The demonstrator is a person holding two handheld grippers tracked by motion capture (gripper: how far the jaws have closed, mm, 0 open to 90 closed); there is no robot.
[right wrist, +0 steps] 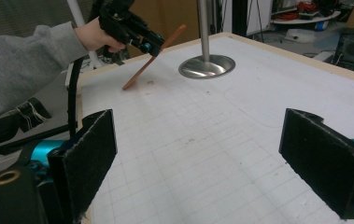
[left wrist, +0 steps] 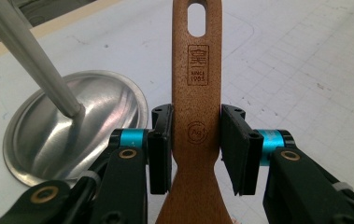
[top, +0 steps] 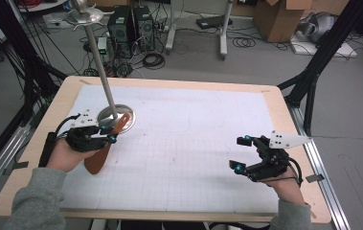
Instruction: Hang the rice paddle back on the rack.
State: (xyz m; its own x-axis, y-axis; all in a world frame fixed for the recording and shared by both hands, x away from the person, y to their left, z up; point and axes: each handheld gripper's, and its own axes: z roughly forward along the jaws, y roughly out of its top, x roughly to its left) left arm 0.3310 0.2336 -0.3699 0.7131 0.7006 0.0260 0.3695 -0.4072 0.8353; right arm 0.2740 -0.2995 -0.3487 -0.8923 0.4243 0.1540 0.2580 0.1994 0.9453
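Spatula, one, wooden: we see left claw clamped on its neck, beside one steel stand base, desk's left side. Right claw gapes empty near right edge; wide bare mat between.

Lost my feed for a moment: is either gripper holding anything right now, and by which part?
The left gripper holds the wooden spatula by its handle, just above where it widens into the blade. The right gripper is open and holds nothing.
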